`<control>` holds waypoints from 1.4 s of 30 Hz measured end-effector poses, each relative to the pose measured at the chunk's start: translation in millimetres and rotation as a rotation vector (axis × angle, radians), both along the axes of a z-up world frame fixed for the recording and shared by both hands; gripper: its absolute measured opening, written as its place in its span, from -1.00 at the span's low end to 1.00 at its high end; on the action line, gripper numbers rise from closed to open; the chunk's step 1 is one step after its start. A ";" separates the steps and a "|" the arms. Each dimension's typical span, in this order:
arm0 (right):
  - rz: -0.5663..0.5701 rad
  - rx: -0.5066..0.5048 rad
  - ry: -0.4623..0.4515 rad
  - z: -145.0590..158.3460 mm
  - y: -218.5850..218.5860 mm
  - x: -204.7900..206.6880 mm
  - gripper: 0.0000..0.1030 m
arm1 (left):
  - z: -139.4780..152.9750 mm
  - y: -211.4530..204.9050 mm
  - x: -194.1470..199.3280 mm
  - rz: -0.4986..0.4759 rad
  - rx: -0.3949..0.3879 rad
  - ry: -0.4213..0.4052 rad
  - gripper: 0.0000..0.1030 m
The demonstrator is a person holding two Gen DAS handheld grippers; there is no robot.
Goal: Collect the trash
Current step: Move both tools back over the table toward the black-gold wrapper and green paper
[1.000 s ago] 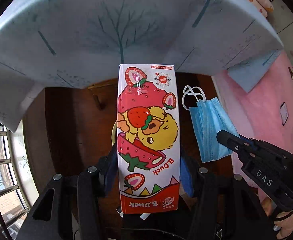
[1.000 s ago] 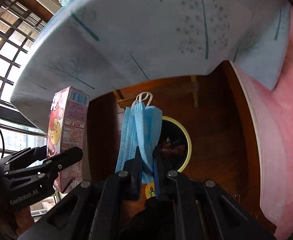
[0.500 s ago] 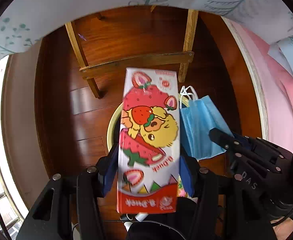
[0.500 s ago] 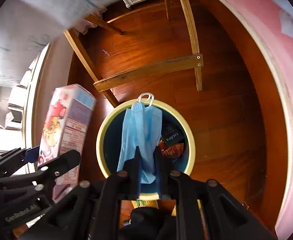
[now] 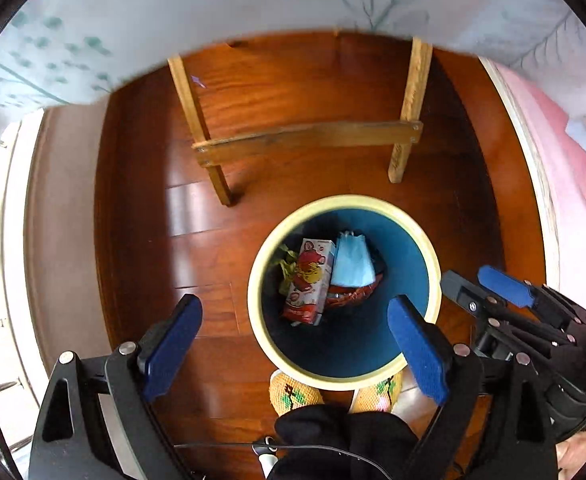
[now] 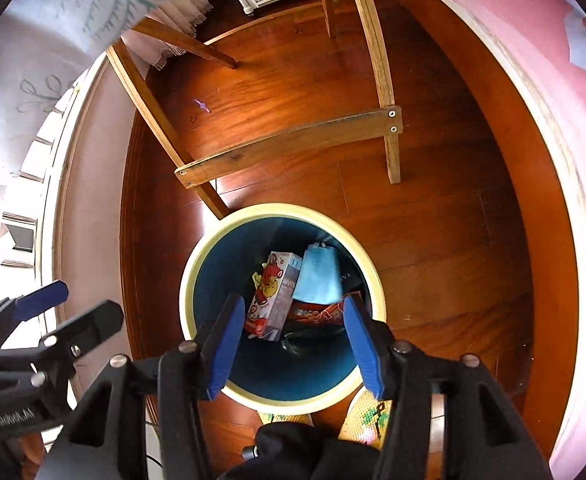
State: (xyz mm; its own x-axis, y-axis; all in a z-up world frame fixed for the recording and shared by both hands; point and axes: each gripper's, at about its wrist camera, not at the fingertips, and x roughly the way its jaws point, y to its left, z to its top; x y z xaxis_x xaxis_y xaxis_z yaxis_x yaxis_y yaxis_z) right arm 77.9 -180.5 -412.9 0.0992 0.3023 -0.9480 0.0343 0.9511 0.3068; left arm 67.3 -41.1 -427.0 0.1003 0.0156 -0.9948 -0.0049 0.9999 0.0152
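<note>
Both pieces of trash have left the claws since half a second ago: the left gripper (image 5: 293,340) and right gripper (image 6: 291,344) now hang spread wide and empty above the bin (image 5: 433,256). Inside it, left to right, lie the strawberry carton (image 5: 307,282), its long axis running up-frame and leaning right, and the blue mask (image 5: 351,260) touching it, over a red wrapper (image 5: 349,294). Everything sits straight ahead below both claws, neither clearly nearer. Only the right wrist view shows the carton's printed side panel.
</note>
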 end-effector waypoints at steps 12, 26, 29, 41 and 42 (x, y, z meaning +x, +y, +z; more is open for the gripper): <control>-0.001 -0.007 -0.022 94.2 -5.1 -8.1 0.01 | 91.7 7.9 -7.0 0.036 0.003 -0.051 0.80; 0.053 0.037 -0.155 271.1 2.9 -19.4 0.01 | 268.5 15.1 -25.2 -0.015 -0.038 -0.185 0.80; 0.062 0.035 -0.206 306.0 5.2 -15.1 0.01 | 308.7 21.6 -22.8 -0.020 -0.043 -0.244 0.80; 0.049 -0.024 -0.465 426.9 15.7 14.9 0.01 | 425.1 44.7 1.1 -0.044 -0.064 -0.468 0.81; 0.041 -0.027 -0.484 433.7 14.9 17.0 0.01 | 431.3 45.2 4.1 -0.050 -0.063 -0.483 0.81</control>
